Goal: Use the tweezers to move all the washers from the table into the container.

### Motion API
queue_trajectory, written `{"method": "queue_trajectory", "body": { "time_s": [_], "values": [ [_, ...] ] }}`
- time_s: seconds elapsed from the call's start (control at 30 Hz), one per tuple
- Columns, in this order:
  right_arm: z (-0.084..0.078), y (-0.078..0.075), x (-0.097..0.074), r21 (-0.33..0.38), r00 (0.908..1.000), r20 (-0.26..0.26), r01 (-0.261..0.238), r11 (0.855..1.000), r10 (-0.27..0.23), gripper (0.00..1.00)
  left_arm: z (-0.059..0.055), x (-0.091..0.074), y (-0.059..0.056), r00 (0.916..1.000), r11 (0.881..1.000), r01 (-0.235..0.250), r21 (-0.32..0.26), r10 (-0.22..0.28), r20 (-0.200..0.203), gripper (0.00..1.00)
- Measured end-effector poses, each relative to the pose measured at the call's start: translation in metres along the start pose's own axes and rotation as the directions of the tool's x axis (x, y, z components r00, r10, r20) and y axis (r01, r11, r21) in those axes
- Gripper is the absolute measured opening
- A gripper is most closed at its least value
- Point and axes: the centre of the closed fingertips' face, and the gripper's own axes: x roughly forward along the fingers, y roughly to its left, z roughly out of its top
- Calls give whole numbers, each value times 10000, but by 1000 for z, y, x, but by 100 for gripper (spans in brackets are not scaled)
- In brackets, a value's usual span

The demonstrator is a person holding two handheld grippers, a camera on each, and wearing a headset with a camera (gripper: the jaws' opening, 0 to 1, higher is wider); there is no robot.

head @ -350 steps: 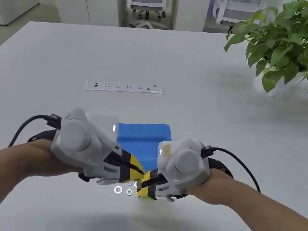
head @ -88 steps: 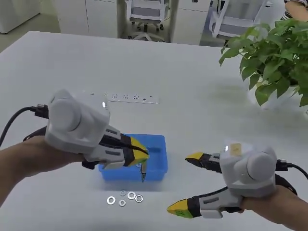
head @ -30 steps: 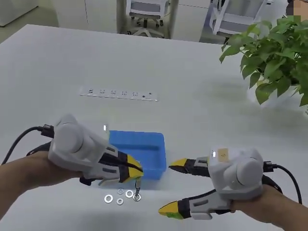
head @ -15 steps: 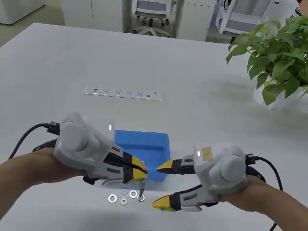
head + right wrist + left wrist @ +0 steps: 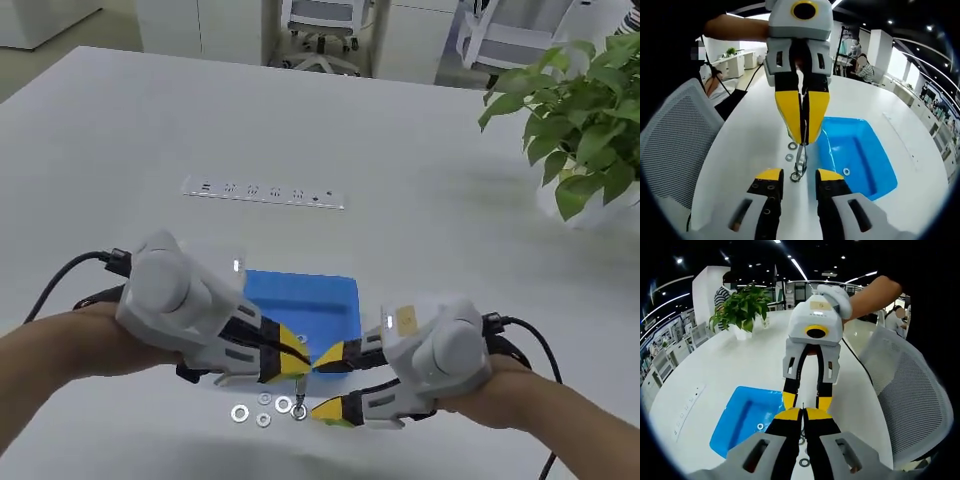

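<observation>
The left claw [image 5: 293,365] is clamped on the slim metal tweezers [image 5: 800,162]. Their tips rest at one of the small silver metal washers [image 5: 795,177] near the white bench's [image 5: 420,200] near edge, just short of the blue rectangular plastic container [image 5: 310,305]. The right claw [image 5: 327,384] is spread wide, a jaw either side of the tweezer tips (touching neither, it seems). It should probably close slowly and squarely across the tweezer arms, pinching the washer's rim rather than flicking it away.

The left gripper [image 5: 803,137] pinches tweezers [image 5: 800,160] touching a washer [image 5: 795,176] beside the container [image 5: 862,145].
</observation>
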Motion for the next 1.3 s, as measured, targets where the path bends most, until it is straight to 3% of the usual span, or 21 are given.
{"method": "queue_trajectory", "body": {
  "time_s": [0.23,0.7,1.13,1.3],
  "values": [
    [-4,1,11,-210,9990,-352,-287,9994,279,21,1,2,-1,10000,10000,35,-26,-35,20,5],
    [-6,0,22,-395,9967,-566,-599,9974,576,11,1,2,0,10000,10000,23,-83,-23,14,5],
    [-7,0,22,394,9969,-579,-513,9979,535,9,1,5,2,10000,10000,-43,-83,44,28,6],
    [-8,0,22,372,9966,-624,-519,9980,541,8,1,5,1,10000,10000,-65,-31,65,-9,6]
  ]
}}
